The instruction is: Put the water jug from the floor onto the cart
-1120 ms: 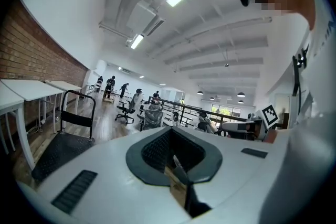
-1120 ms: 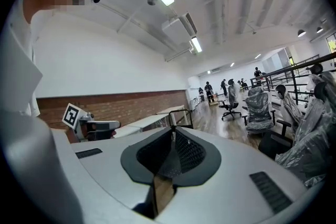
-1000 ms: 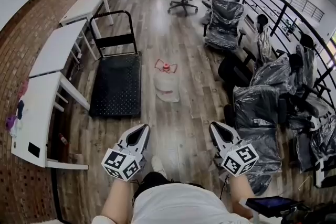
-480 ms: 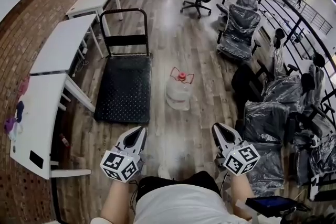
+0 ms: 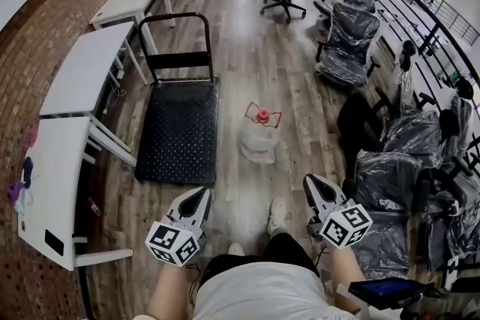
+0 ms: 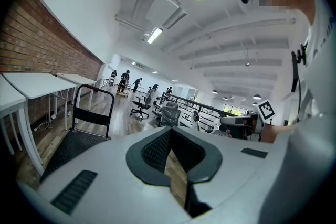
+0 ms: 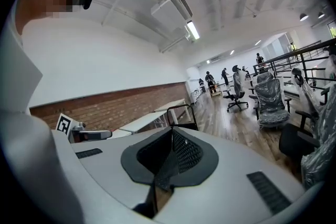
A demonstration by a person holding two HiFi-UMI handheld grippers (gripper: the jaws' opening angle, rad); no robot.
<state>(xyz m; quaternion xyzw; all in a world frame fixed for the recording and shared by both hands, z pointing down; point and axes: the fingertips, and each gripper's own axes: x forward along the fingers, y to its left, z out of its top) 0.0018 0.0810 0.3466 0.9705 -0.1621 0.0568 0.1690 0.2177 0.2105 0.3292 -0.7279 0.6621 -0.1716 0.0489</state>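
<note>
The clear water jug (image 5: 258,140) with a red cap and red handle stands on the wooden floor, just right of the black flat cart (image 5: 178,133). The cart's upright push handle (image 5: 175,20) is at its far end. My left gripper (image 5: 203,193) hangs near the cart's near right corner, shut and with nothing in it. My right gripper (image 5: 308,179) is shut and empty too, nearer than the jug and to its right. The left gripper view shows its jaws (image 6: 170,130) closed and the cart (image 6: 67,145) at the left. The right gripper view shows closed jaws (image 7: 172,130); the jug is hidden there.
White tables (image 5: 73,73) line the brick wall on the left, beside the cart. Office chairs wrapped in plastic (image 5: 349,41) and a black railing (image 5: 420,2) fill the right side. The person's shoe (image 5: 277,215) is on the floor between the grippers.
The person has walked forward, so the jug and cart lie closer and lower in the head view. Both grippers came along, still shut. A shoe has stepped out ahead.
</note>
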